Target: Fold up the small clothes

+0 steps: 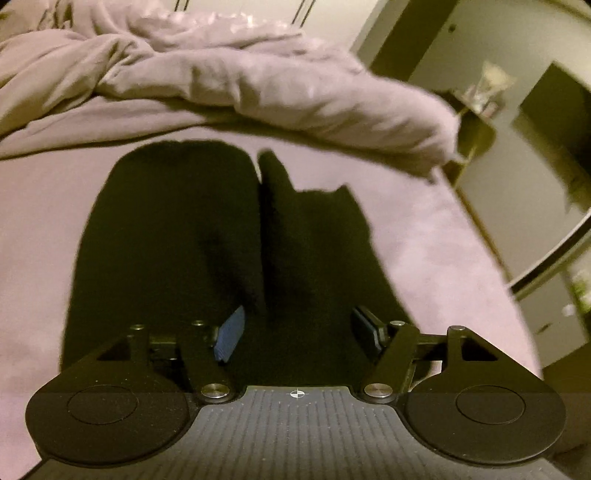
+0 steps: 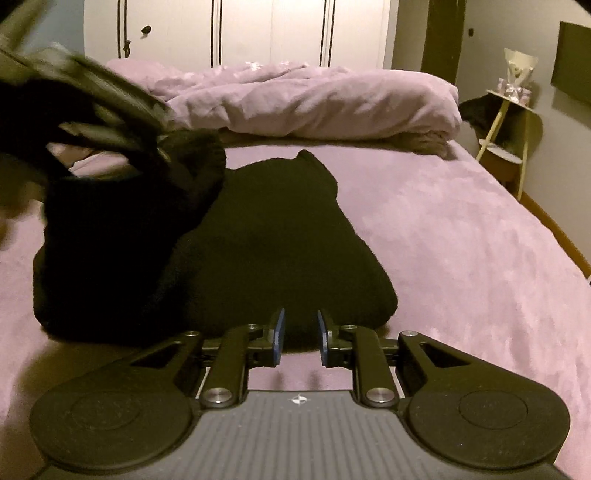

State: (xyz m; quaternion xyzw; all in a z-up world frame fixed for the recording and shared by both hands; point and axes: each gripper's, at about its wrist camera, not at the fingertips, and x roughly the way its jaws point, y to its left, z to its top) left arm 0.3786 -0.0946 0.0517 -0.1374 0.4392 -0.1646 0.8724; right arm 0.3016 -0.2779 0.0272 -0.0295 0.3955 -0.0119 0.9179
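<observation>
A black knit garment point(image 2: 266, 240) lies on the purple bed sheet point(image 2: 461, 240). In the left wrist view the garment point(image 1: 184, 240) fills the centre, with a raised fold running up its middle. My left gripper point(image 1: 295, 325) hovers over it with jaws wide apart; the cloth lies between and under the fingers. In the right wrist view the left gripper point(image 2: 110, 107) is a blurred dark shape at the upper left, above a lifted part of the garment. My right gripper point(image 2: 300, 332) is open and empty at the garment's near edge.
A rumpled purple duvet point(image 2: 314, 99) lies across the far end of the bed. A small side table point(image 2: 513, 122) stands at the right by the grey wall. White wardrobe doors point(image 2: 240, 29) stand behind the bed.
</observation>
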